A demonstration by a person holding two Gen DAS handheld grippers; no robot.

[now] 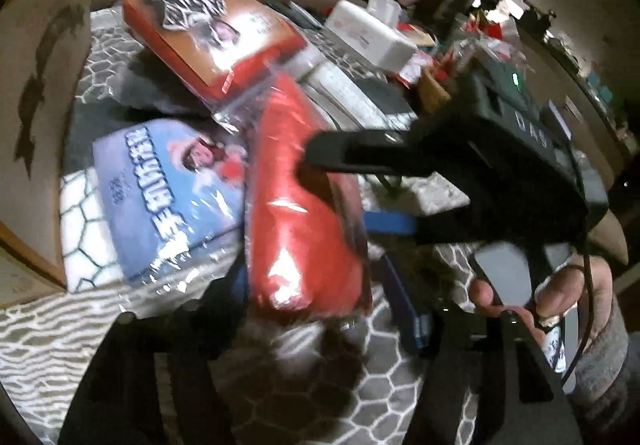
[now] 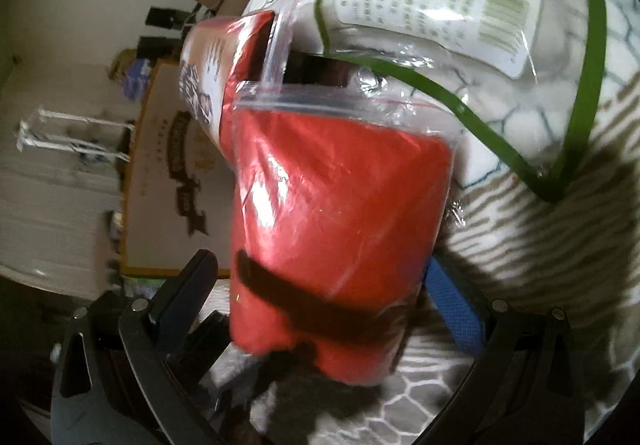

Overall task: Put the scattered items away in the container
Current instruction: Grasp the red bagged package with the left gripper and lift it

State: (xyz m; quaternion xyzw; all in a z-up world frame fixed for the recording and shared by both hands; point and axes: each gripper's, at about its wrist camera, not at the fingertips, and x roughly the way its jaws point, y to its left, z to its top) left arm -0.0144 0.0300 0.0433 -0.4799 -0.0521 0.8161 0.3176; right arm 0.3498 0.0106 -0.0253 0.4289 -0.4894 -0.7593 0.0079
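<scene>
Red package (image 1: pixel 296 205) (image 2: pixel 332 205): soft red roll sealed in a clear zip-top plastic bag. It lies tilted on the other goods inside the brown cardboard box (image 1: pixel 40 85), with its zip end towards 12 o'clock in both views.
Neighbours: a blue printed packet (image 1: pixel 172 189) lies just beside it at 9 o'clock in the left wrist view. An orange printed packet (image 1: pixel 208 33) touches its upper end at 11 o'clock. A white packet with green edging and a barcode label (image 2: pixel 440 5) sits at 1 o'clock in the right wrist view.
Bedding: grey fabric with a white hexagon pattern (image 1: pixel 400 385) lies beneath the goods.
Right gripper (image 1: pixel 340 187) (image 2: pixel 320 265): spread to full width and entering from 3 o'clock in the left wrist view, carried by a person's hand (image 1: pixel 560 293). The red package stands between its fingers (image 2: pixel 192 285). A sliver of gap shows on the 9 o'clock side, and the blue pad at 3 o'clock sits just beside the wrap. No firm hold is seen.
Left gripper (image 1: pixel 288 313): partly spread at 6 o'clock of its own view. The lower end of the red package is between its fingers. Blur hides whether the pads press on the package, so I cannot tell if it has a hold.
</scene>
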